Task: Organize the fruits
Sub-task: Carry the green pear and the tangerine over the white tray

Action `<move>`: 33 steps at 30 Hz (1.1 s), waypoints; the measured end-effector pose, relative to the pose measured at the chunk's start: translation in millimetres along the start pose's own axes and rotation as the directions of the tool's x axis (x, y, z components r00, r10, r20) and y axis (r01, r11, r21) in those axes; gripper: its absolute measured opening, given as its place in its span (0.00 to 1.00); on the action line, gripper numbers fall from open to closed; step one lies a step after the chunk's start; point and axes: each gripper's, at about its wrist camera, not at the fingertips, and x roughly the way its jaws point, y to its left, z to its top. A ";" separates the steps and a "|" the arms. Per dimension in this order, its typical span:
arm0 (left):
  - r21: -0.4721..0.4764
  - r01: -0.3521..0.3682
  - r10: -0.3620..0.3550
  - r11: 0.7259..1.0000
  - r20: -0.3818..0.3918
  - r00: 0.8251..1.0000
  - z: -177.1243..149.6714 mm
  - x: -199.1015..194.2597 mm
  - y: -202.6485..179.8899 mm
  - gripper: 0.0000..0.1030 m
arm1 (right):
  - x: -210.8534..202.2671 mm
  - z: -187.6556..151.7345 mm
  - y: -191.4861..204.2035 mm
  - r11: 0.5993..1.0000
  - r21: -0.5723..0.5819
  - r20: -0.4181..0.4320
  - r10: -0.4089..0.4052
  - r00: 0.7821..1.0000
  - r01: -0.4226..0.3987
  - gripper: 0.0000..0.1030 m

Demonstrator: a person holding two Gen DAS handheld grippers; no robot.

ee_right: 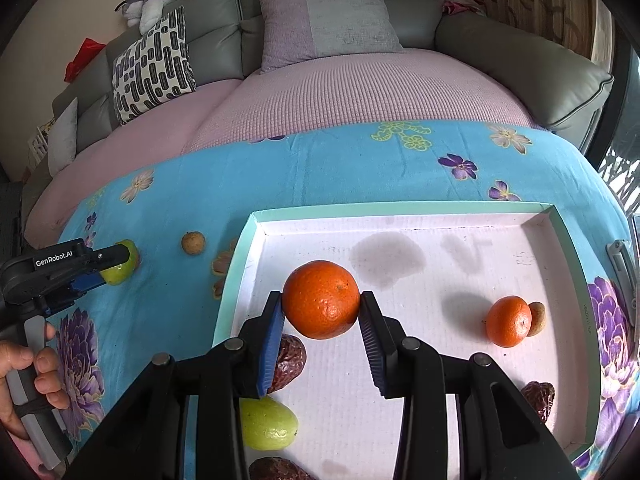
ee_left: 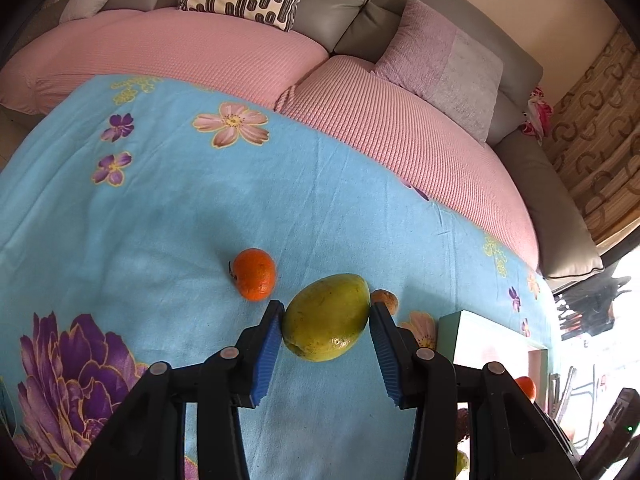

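Observation:
My left gripper [ee_left: 326, 306] is shut on a yellow-green oval fruit [ee_left: 326, 320], its blue pads pressing both sides, over the blue floral cloth [ee_left: 160, 208]. A tangerine [ee_left: 255, 274] lies on the cloth just left of it, and a small brownish fruit [ee_left: 385, 300] peeks out behind the right finger. In the right wrist view my right gripper [ee_right: 321, 296] is shut on a large orange [ee_right: 321, 299] above the white tray [ee_right: 400, 207]. That view also shows the left gripper [ee_right: 113, 267] with the green fruit [ee_right: 116, 277] at far left.
The tray holds a smaller orange [ee_right: 509, 321], a small brown fruit [ee_right: 538, 318], a green fruit [ee_right: 268, 424] and dark dates [ee_right: 290, 362]. A little brown fruit [ee_right: 193, 243] lies on the cloth. A hand [ee_right: 28, 380] grips the left handle. A sofa with cushions [ee_right: 328, 20] stands behind.

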 end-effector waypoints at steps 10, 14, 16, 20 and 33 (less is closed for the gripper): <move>0.091 0.068 -0.072 0.994 0.031 0.997 -0.6 -18.9 -38.5 0.45 | -10.9 2.4 -26.8 0.996 0.062 0.023 -0.061 0.998 0.059 0.38; 0.118 0.092 -0.094 0.989 0.008 0.996 -7.0 -15.7 -50.3 0.46 | -16.1 2.2 -47.7 0.989 0.113 0.033 -0.094 0.995 0.090 0.38; 0.125 0.098 -0.098 0.987 -0.005 0.995 -10.7 -12.2 -55.3 0.46 | -19.9 2.4 -60.6 0.984 0.144 0.040 -0.114 0.993 0.107 0.38; 0.159 0.115 -0.113 0.981 -0.018 0.993 -18.0 -8.1 -67.9 0.45 | -29.1 0.8 -85.0 0.968 0.208 0.055 -0.158 0.986 0.143 0.38; 0.355 0.193 -0.191 0.915 -0.042 0.981 -53.1 17.3 -124.6 0.46 | -34.0 2.6 -117.7 0.956 0.248 0.144 -0.199 0.970 0.159 0.39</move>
